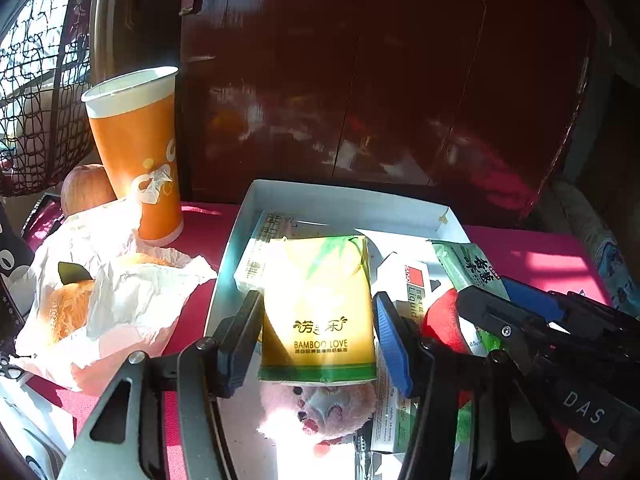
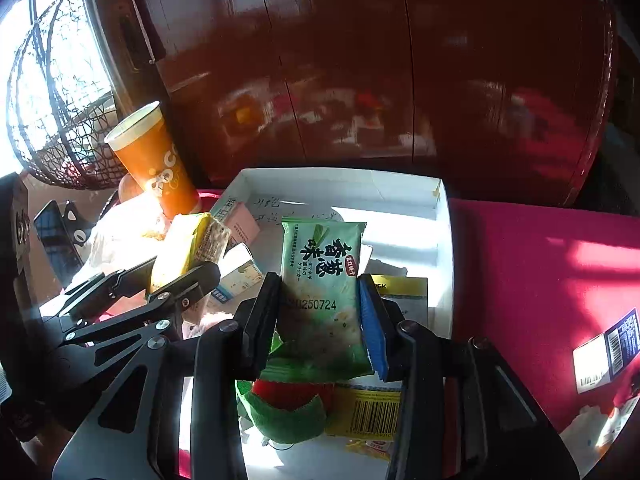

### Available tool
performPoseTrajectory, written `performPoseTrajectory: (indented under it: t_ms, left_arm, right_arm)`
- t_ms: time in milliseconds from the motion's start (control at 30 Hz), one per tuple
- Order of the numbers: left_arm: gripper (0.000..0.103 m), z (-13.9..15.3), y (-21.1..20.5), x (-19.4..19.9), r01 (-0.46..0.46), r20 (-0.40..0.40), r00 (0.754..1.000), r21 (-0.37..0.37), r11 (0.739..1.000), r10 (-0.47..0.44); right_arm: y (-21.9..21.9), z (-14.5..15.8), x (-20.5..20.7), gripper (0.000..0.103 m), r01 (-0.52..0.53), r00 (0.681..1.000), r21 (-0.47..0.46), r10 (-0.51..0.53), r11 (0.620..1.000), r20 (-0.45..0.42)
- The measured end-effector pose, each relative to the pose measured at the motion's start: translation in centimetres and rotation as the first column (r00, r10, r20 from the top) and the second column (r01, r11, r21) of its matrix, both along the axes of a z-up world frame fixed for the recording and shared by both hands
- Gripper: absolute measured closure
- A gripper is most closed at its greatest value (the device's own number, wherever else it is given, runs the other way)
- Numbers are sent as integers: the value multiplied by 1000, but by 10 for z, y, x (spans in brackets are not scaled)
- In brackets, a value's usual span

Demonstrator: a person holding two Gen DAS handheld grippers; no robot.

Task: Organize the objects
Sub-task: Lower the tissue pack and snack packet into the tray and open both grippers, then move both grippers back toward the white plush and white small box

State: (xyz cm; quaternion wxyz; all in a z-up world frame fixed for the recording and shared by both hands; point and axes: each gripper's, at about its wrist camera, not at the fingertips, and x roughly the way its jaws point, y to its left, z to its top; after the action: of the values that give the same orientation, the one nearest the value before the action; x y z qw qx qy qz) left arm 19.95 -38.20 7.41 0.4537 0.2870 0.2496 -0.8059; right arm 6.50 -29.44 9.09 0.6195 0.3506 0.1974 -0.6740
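My left gripper [image 1: 318, 332] is shut on a yellow "Bamboo Love" tissue pack [image 1: 320, 308], held above the white box [image 1: 340, 196]; the pack also shows in the right wrist view [image 2: 188, 246]. My right gripper [image 2: 318, 316] is shut on a green cracker packet [image 2: 320, 292], held above the same white box [image 2: 444, 240]; the packet also shows in the left wrist view [image 1: 468, 264]. In the box lie a pink plush toy [image 1: 320, 404], a red and green plush [image 2: 284, 404], small cartons [image 1: 412, 288] and papers.
An orange paper cup [image 1: 140, 152] stands left of the box, with an apple [image 1: 86, 192] and a bun in white wrapping [image 1: 104, 292] beside it. A small barcoded box [image 2: 604, 352] lies on the red cloth at right. A dark wooden cabinet [image 1: 380, 80] stands behind.
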Motion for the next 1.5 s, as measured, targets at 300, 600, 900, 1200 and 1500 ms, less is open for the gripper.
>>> performPoseTrajectory:
  t_ms: [300, 600, 900, 1200, 1500]
  left_arm:
    - [0, 10, 43, 51, -247, -102, 966, -86, 965, 238]
    - [0, 16, 89, 27, -173, -88, 983, -131, 976, 163]
    - [0, 21, 113, 5, -110, -52, 993, -149, 983, 103]
    - [0, 21, 133, -22, -20, -13, 1000, -151, 988, 19]
    - [0, 17, 150, -50, 71, 3, 997, -131, 989, -71]
  right_arm:
    - [64, 9, -17, 6, 91, 993, -107, -82, 990, 89]
    - [116, 15, -12, 0, 129, 992, -193, -126, 973, 25]
    - [140, 1, -42, 0, 201, 979, -147, -193, 969, 65]
    - [170, 1, -77, 0, 267, 960, -126, -253, 955, 119]
    - [225, 3, -144, 0, 404, 911, -139, -384, 904, 152]
